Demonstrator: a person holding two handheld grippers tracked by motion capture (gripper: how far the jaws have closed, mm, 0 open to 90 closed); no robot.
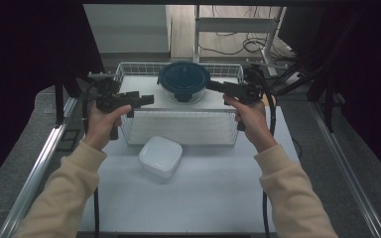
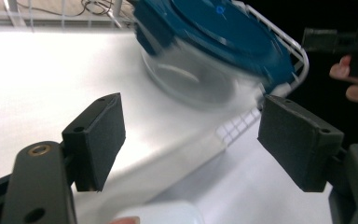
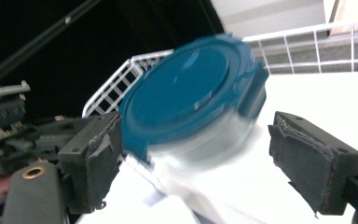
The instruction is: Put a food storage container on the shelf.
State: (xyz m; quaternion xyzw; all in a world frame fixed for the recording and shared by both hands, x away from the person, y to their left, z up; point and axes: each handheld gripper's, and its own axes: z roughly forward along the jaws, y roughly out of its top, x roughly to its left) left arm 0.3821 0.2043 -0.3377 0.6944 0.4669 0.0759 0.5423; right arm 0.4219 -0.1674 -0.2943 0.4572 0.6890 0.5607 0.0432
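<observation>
A: Nearest the person, what's on the table (image 1: 213, 198)?

B: A white tub (image 1: 160, 156), lid on, sitting just in front of the wire basket (image 1: 178, 130). Neither hand is on it.

A: And the hands themselves?

B: The left gripper (image 1: 148, 99) hangs over the basket's left side. In its own view the jaws stand wide apart with nothing between the pads (image 2: 103, 135). The right gripper (image 1: 212, 85) reaches in from the right, jaws likewise spread and bare, with its tip just beside the bowl (image 1: 183, 82).

A: Is it touching the bowl?

B: Hard to say. The bowl is blurred in both gripper views, and from above the tip and the rim run together. It may be brushing it, or merely close.

A: Where does the bowl sit?

B: At the back of the basket, middle of the far wall. It is clear glass with a blue lid (image 3: 186, 93) that has clip tabs.

A: What could go wrong?

B: Glass is slick and round. A pinch low on the wall could slide off. A grip on a tab might pop the clip. A nudge could knock it against the wire.
</observation>
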